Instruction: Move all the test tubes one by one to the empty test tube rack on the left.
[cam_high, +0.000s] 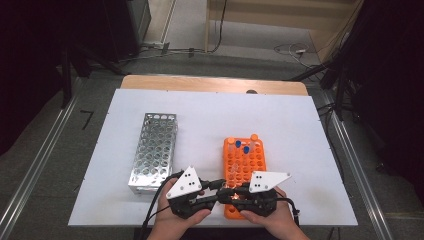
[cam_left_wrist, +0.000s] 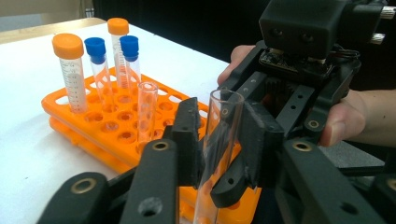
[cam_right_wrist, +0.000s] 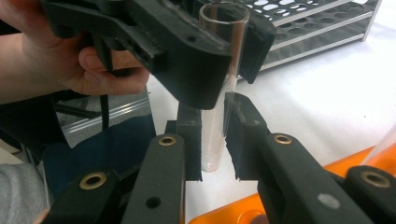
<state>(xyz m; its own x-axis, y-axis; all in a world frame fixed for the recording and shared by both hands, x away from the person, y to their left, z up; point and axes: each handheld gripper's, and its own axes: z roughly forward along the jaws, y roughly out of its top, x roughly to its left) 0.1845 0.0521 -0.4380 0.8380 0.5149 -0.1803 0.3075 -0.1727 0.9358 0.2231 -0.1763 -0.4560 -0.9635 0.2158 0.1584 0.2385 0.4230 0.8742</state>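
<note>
Near edge of worktop (cam_high: 210, 115): both tongs meet over the near end of the orange rack (cam_high: 244, 162), each held in one hand.

Left tongs (cam_left_wrist: 219, 144) are clamped on a clear open-topped glass tube (cam_left_wrist: 220, 140), upright, gripped on its upper part just under the rim. Same tube in the right gripper view (cam_right_wrist: 223, 70).

Right tongs (cam_right_wrist: 214, 135) sit lower on the same tube, jaws either side of its bottom part. Narrow gaps show between pads and glass, so cannot tell if they actually grip it. Tube's rounded bottom hangs free above the white surface, just beside the rack's near edge.

Further along the rack: one more uncapped clear tube (cam_left_wrist: 147, 112) standing in a hole near the middle. At the far end, two orange-capped tubes (cam_left_wrist: 69, 70) and two blue-capped tubes (cam_left_wrist: 96, 70), all upright.

Left of the orange rack, well apart: metal rack (cam_high: 155, 150), lying lengthwise, holes look empty.
</note>
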